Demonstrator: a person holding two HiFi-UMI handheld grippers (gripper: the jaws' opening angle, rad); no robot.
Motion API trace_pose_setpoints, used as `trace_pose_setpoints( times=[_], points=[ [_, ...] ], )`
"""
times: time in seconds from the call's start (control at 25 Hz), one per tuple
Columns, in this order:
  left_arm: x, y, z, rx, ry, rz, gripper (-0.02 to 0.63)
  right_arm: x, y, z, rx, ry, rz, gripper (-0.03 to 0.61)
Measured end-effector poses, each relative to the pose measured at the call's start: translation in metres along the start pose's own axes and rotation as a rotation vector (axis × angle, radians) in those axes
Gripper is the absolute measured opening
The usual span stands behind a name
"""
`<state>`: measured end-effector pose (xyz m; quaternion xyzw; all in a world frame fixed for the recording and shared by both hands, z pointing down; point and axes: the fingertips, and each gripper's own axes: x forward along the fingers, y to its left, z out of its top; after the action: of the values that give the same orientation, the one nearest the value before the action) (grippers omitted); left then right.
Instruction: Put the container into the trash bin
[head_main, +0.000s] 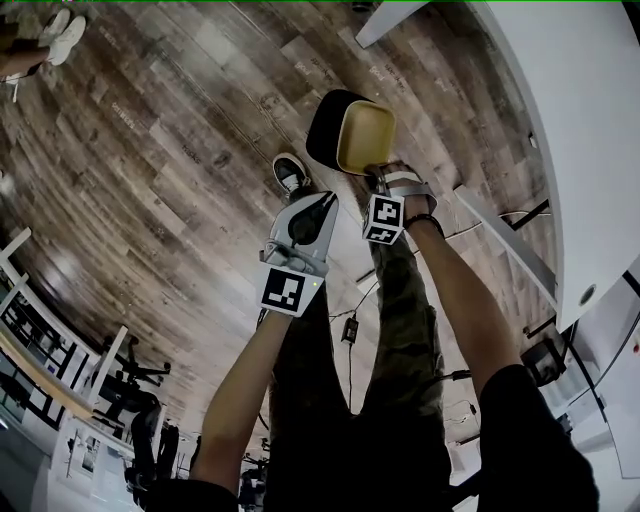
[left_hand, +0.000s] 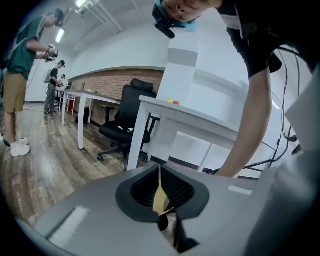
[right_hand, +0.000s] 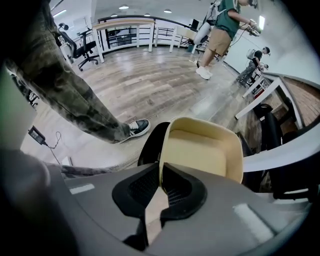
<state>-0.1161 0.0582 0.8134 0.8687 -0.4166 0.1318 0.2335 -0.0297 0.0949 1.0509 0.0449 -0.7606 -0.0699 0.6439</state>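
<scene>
No text readable, no numbers, no brands — nothing legible.

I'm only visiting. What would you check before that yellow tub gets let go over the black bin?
1. Right gripper shut on the container rim: ok.
2. Container lined up with the trash bin opening: cannot tell; it overlaps the bin but hides much of the mouth.
3. Container looks empty inside: ok.
4. Left gripper apart from container and bin: ok.
5. Shoe beside the bin, not over it: ok.
</scene>
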Motion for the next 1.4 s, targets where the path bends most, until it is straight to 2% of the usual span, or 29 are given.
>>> trace_pose_setpoints(
  times=[0.28, 0.52, 0.56, 0.64, 0.68, 0.88, 1.04, 1.16, 1.32, 1.4],
  points=[
    [-0.008, 0.002, -0.027, -0.042, 0.035, 0.023, 0.001, 0.026, -0.001, 0.006, -0.072, 0.001, 0.011, 0.051],
    [-0.017, -0.004, -0.042, -0.066, 0.046, 0.030, 0.000, 0.034, -0.007, 0.009, -0.113, 0.014, -0.021, 0.029],
    [-0.017, -0.004, -0.043, -0.069, 0.045, 0.028, 0.002, 0.037, -0.007, 0.007, -0.123, 0.025, -0.015, 0.048],
    [-0.017, -0.004, -0.043, -0.073, 0.043, 0.029, 0.002, 0.042, -0.005, 0.005, -0.128, 0.049, 0.001, 0.175],
    [-0.019, -0.005, -0.043, -0.074, 0.041, 0.030, 0.002, 0.042, -0.003, 0.003, -0.122, 0.057, 0.008, 0.159],
    [-0.024, -0.006, -0.042, -0.079, 0.040, 0.027, 0.002, 0.036, 0.003, 0.004, -0.056, 0.056, 0.023, 0.166],
    [-0.030, 0.000, -0.034, -0.103, 0.041, 0.030, 0.002, 0.017, -0.001, 0.017, 0.133, -0.007, 0.045, 0.175],
    [-0.032, 0.007, -0.022, -0.074, 0.030, 0.037, 0.000, 0.002, -0.016, 0.032, 0.220, -0.074, 0.023, 0.181],
    [-0.026, 0.004, -0.003, -0.012, 0.042, 0.025, 0.002, -0.023, -0.024, 0.043, 0.224, -0.134, 0.007, 0.181],
    [-0.021, 0.005, 0.010, 0.013, 0.011, 0.020, 0.002, -0.035, -0.032, 0.049, 0.204, -0.160, -0.001, 0.187]
  ],
)
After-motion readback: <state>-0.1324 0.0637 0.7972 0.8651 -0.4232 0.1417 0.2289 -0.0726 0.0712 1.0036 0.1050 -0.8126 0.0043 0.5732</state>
